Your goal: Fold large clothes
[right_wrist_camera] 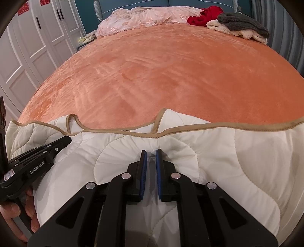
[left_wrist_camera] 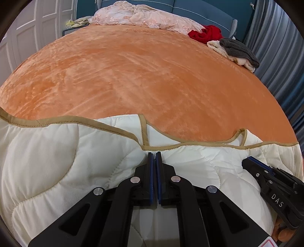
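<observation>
- The cream quilted comforter with tan binding [left_wrist_camera: 57, 161] lies bunched at the near edge of the orange plush bedspread [left_wrist_camera: 133, 76].
- The left gripper [left_wrist_camera: 154, 154] pinches a fold of quilt, its jaws almost together.
- The right gripper [right_wrist_camera: 151, 152] likewise nips the fabric just beside it.
- A pink lace cover [right_wrist_camera: 142, 17], a red garment [right_wrist_camera: 203, 16] and a grey towel [right_wrist_camera: 243, 23] lie far off by the headboard.
</observation>
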Demonstrator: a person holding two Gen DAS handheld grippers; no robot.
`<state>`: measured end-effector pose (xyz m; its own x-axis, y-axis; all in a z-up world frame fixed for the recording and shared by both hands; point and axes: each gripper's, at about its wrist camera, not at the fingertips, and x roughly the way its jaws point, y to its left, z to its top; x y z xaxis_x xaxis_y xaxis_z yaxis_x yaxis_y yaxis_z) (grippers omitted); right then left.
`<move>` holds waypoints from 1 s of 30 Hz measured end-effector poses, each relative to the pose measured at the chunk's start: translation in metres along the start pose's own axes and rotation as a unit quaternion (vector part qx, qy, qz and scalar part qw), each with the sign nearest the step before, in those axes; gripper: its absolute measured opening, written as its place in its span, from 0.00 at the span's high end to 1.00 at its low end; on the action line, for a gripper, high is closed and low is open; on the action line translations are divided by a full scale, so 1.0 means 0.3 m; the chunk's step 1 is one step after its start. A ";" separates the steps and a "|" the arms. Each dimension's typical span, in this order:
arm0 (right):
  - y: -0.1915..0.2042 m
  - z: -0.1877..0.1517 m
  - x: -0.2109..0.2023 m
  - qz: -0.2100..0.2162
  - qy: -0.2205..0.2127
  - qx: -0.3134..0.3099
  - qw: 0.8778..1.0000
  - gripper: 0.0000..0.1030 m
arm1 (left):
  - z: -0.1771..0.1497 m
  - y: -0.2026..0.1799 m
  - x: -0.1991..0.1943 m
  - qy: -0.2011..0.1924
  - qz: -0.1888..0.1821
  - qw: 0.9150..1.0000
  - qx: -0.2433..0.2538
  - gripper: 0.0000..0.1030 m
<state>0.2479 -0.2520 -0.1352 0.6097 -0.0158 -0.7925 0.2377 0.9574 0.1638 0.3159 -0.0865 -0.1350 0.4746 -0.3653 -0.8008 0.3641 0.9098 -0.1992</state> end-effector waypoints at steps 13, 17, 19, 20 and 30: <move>0.001 0.027 -0.022 -0.009 0.006 -0.001 1.000 0.92 | 0.030 0.039 -0.051 0.008 -0.022 0.999 -0.038 0.93; 0.108 0.029 -0.148 -0.009 -0.025 -0.046 0.999 0.87 | 0.011 0.155 -0.246 -0.026 -0.044 0.994 -0.092 0.92; 0.184 0.022 -0.192 0.017 -0.032 -0.062 0.997 0.87 | -0.019 0.228 -0.336 -0.039 -0.020 0.993 -0.107 0.92; 0.235 0.018 -0.205 0.036 -0.030 -0.070 0.996 0.87 | -0.036 0.262 -0.367 -0.041 -0.012 0.993 -0.114 0.92; 0.549 -0.005 -0.083 0.103 0.021 -0.093 0.990 0.87 | -0.182 0.472 -0.408 -0.025 -0.024 0.986 -0.165 0.92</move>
<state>0.2709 -0.0935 -0.0894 0.5977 0.1939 -0.7779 -0.0342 0.9756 0.2169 0.2657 0.0978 -0.0960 0.5052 -0.4108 -0.7590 0.1095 0.9029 -0.4158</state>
